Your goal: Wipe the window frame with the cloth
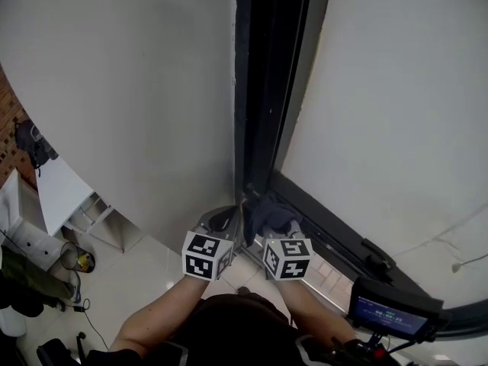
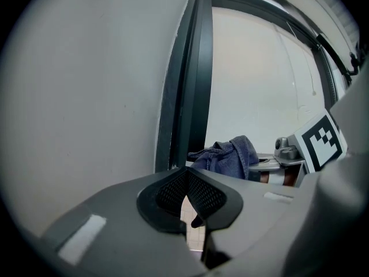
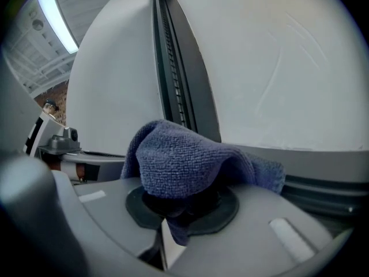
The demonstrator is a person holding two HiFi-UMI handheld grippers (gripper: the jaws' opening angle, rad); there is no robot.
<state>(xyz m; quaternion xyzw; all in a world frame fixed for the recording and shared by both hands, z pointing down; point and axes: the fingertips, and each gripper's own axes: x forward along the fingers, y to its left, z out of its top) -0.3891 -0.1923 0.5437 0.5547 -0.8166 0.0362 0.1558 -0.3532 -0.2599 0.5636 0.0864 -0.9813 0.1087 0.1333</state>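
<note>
A dark blue-grey cloth (image 3: 184,160) is bunched between the jaws of my right gripper (image 3: 183,203), which is shut on it. In the head view the cloth (image 1: 268,213) sits at the foot of the dark window frame (image 1: 263,90), close to its lower corner. The left gripper view shows the cloth (image 2: 230,156) beside the frame's upright (image 2: 187,85). My left gripper (image 2: 185,196) is shut with nothing in it, its pads meeting; it hangs just left of the right one (image 1: 263,223), in front of the white wall. In the head view the left gripper (image 1: 223,219) is level with the right.
A white wall (image 1: 130,90) stands left of the frame, and pale glass (image 1: 396,105) fills the right. The frame's bottom rail (image 1: 335,227) runs down to the right with a black handle (image 1: 379,252) on it. A small screen (image 1: 385,315) sits low right. White furniture (image 1: 65,197) stands on the tiled floor far left.
</note>
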